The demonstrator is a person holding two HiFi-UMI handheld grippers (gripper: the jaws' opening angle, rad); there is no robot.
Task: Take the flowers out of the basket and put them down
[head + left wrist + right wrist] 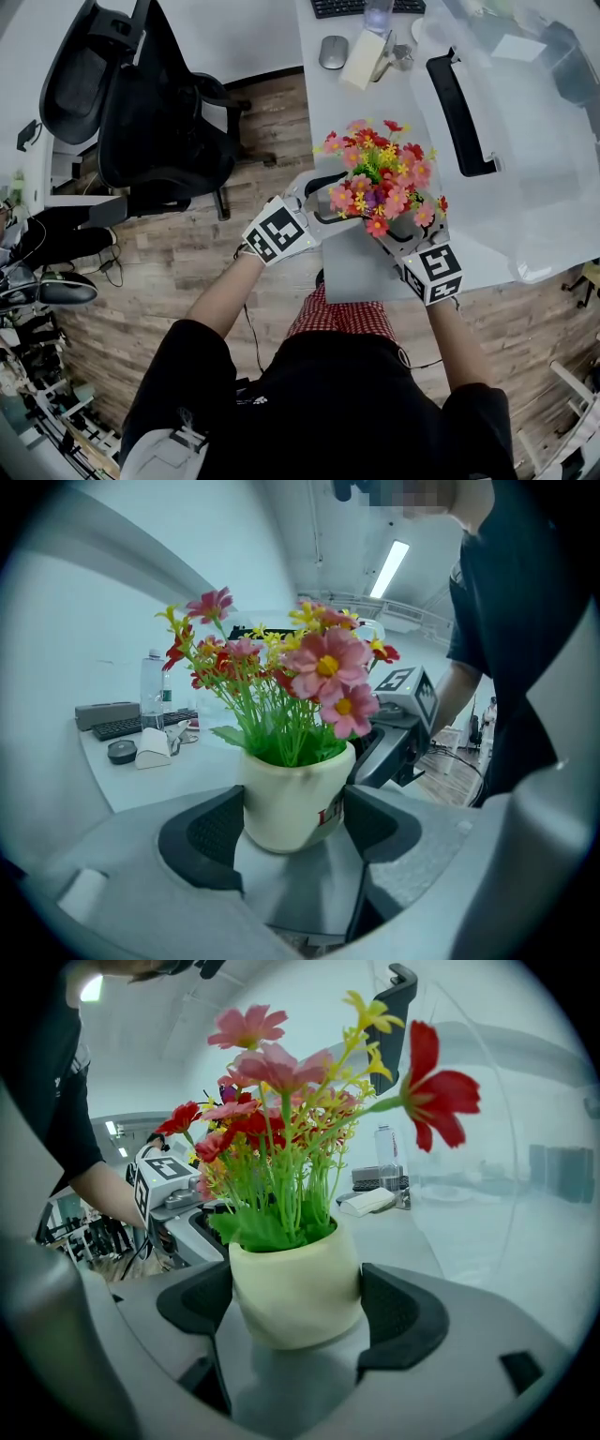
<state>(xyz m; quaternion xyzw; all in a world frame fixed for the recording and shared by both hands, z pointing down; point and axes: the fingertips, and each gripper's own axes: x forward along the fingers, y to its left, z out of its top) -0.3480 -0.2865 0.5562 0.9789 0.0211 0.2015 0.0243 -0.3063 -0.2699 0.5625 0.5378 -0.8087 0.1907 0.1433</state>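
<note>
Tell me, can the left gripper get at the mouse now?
Probably not yet: the left gripper is closed on the flower pot, and the mouse lies farther back on the desk.

Clear basket (525, 141) crowds R of desk (352, 272); near corner bare, chair (141, 103) L.

The pot (292, 799) looked like cream ceramic, smooth with a soft gloss. Above it, the flowers (382, 178) had matt petals and plastic-looking green stems. On either side of the pot, the fingers (398, 1321) were matt grey plastic with black, finely dimpled pads. Under the pot, the surface (356, 108) was smooth and pale. Below that, the floor (187, 262) was grainy wood plank.
</note>
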